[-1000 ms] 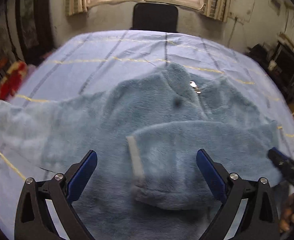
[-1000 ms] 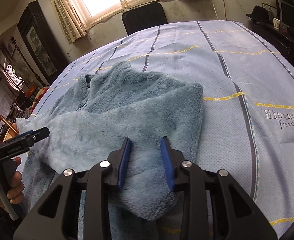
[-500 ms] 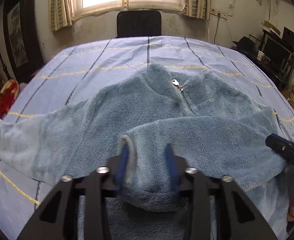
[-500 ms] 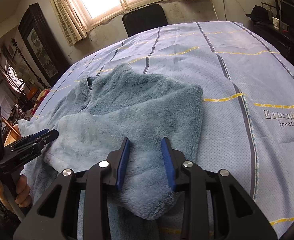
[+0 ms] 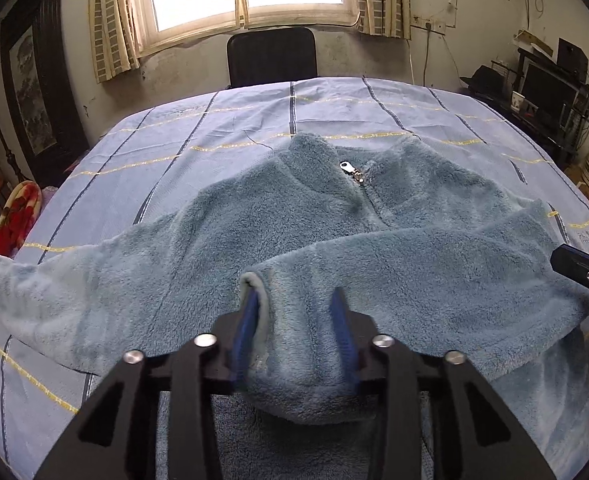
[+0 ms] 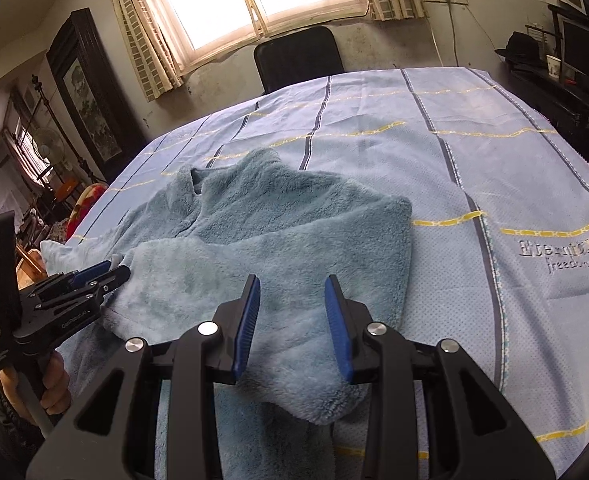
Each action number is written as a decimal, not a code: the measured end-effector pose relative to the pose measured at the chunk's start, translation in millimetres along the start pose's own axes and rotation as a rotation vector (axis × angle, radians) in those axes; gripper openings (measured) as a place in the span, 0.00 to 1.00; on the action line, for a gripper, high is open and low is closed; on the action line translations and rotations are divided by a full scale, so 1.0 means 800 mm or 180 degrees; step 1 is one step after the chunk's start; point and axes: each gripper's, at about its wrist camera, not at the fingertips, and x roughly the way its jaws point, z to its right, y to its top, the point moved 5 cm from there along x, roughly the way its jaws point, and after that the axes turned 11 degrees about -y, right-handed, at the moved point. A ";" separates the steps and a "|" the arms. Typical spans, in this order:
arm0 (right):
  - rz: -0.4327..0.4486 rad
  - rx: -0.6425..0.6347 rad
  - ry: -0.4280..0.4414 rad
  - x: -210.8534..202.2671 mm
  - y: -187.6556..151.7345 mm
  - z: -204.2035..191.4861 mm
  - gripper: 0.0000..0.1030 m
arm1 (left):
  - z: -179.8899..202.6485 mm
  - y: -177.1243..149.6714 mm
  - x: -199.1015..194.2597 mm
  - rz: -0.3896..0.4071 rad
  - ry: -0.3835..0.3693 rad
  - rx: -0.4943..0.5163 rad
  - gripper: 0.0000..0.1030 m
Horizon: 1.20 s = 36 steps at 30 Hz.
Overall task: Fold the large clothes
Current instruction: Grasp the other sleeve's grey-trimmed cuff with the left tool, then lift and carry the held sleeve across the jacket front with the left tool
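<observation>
A light blue fleece jacket (image 5: pixel 334 208) with a silver zipper pull (image 5: pixel 350 170) lies face up on the striped blue cloth; it also shows in the right wrist view (image 6: pixel 278 216). One sleeve (image 5: pixel 414 272) is folded across the chest. My left gripper (image 5: pixel 296 320) is shut on that sleeve's cuff end; it shows from the side in the right wrist view (image 6: pixel 102 274). My right gripper (image 6: pixel 292 312) is shut on a fold of fleece at the jacket's near right side. The other sleeve (image 5: pixel 54 300) lies spread out to the left.
The blue cloth (image 6: pixel 474 168) covers the whole table, bare to the right and behind the jacket. A black chair (image 5: pixel 272 56) stands at the far edge under the window. Shelves with electronics (image 5: pixel 550 84) are at the right, a red patterned item (image 5: pixel 14 220) at the left.
My left gripper went from wide open over the folded sleeve to shut on its cuff end. The right gripper has stayed shut on the fleece and barely moved.
</observation>
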 end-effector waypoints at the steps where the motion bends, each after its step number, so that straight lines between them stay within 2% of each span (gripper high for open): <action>1: -0.0006 0.0001 0.0002 0.001 0.000 0.000 0.32 | 0.000 -0.001 0.001 -0.0015 0.0007 0.0012 0.52; 2: -0.0011 0.0006 0.0003 0.001 -0.001 0.000 0.32 | 0.000 -0.001 0.003 -0.0027 0.0012 0.0013 0.60; 3: -0.0017 0.0017 0.0004 0.002 -0.001 0.001 0.32 | -0.001 -0.002 0.004 -0.0033 0.0030 0.0015 0.60; 14: -0.0028 0.0041 0.0003 0.003 -0.004 0.002 0.32 | -0.002 -0.004 0.008 -0.0080 0.0000 0.0031 0.58; 21: -0.0022 0.0030 0.0000 0.002 -0.004 0.002 0.32 | 0.002 -0.002 0.002 -0.0009 0.0007 0.0086 0.29; 23: -0.0023 0.0029 -0.0001 0.002 -0.004 0.002 0.32 | 0.001 -0.001 0.000 0.0018 0.0016 0.0078 0.15; 24: -0.0021 0.0027 -0.0004 0.002 -0.004 0.002 0.32 | -0.001 0.000 -0.001 0.0029 -0.0019 0.0057 0.12; 29: -0.0006 0.0005 -0.0007 0.000 -0.003 0.001 0.32 | 0.002 0.002 -0.006 0.0106 0.0014 0.0113 0.08; 36: 0.0046 -0.0033 -0.0018 -0.004 -0.001 -0.001 0.32 | 0.005 0.010 -0.021 0.0277 0.0088 0.0168 0.07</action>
